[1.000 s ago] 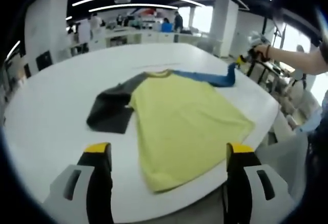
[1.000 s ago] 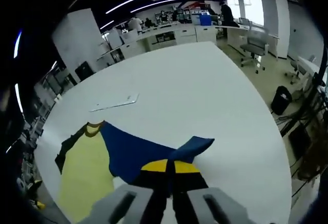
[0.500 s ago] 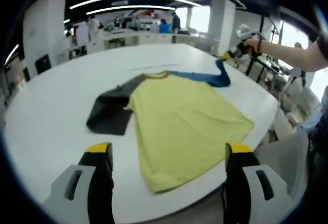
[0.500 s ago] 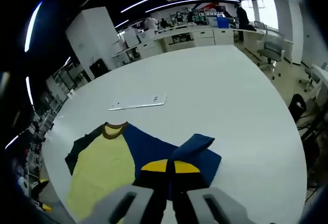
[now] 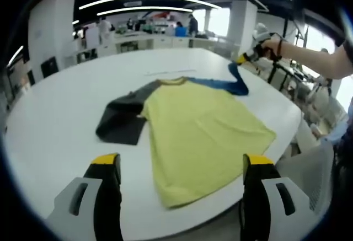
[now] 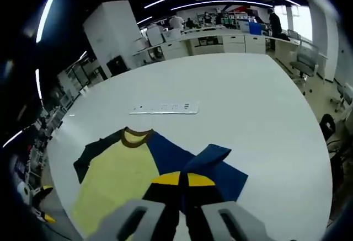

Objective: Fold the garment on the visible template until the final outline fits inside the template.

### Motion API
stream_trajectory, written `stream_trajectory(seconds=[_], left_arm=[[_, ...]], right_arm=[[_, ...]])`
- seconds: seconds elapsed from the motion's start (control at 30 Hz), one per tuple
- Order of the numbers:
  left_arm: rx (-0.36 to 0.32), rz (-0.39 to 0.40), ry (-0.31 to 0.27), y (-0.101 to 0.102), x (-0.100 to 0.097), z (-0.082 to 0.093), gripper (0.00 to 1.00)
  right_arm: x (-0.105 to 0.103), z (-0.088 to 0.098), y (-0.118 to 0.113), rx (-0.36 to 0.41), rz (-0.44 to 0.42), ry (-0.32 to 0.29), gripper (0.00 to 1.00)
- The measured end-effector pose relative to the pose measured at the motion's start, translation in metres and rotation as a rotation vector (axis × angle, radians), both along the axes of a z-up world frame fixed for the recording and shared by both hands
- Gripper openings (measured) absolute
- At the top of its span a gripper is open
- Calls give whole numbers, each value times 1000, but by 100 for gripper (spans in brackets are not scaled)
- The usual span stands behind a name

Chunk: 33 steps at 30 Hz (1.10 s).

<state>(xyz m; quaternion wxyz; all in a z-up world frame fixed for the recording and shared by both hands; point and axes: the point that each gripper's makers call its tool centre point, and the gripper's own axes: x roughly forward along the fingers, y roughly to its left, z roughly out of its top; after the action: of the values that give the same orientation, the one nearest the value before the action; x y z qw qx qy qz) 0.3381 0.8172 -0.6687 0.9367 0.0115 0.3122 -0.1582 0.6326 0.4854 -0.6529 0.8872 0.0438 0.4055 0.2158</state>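
A T-shirt with a yellow body [image 5: 204,130], a dark grey sleeve [image 5: 121,122] and a blue sleeve [image 5: 220,84] lies flat on the white round table [image 5: 49,136]. My left gripper [image 5: 181,166] hovers open over the near table edge, short of the shirt's hem. My right gripper [image 6: 182,179] is shut on the cuff of the blue sleeve [image 6: 212,158] and holds it raised off the table. In the left gripper view it appears as the right gripper [image 5: 244,59] in a person's hand. The yellow body [image 6: 110,180] and brown collar [image 6: 137,137] lie to its left.
A thin white strip [image 6: 165,107] lies on the table beyond the collar. A person's forearm [image 5: 314,62] reaches in from the right. Office chairs [image 6: 306,62] stand off the table's far side, and desks with people line the back of the room.
My right gripper has lifted the blue sleeve's cuff and carried it a little inward, toward the shirt's body. The left gripper has barely moved.
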Motion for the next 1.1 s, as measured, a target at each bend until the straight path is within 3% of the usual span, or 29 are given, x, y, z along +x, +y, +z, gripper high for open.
stream_trajectory(seconds=[0.7,1.1], left_arm=[[-4,0,14,3,-1,-4,87],[-2,-6,27,1,-1,-7,86]], right_arm=[[0,4,76,12,99,-13,0],[-5,6,108,-27,171,-9,0]])
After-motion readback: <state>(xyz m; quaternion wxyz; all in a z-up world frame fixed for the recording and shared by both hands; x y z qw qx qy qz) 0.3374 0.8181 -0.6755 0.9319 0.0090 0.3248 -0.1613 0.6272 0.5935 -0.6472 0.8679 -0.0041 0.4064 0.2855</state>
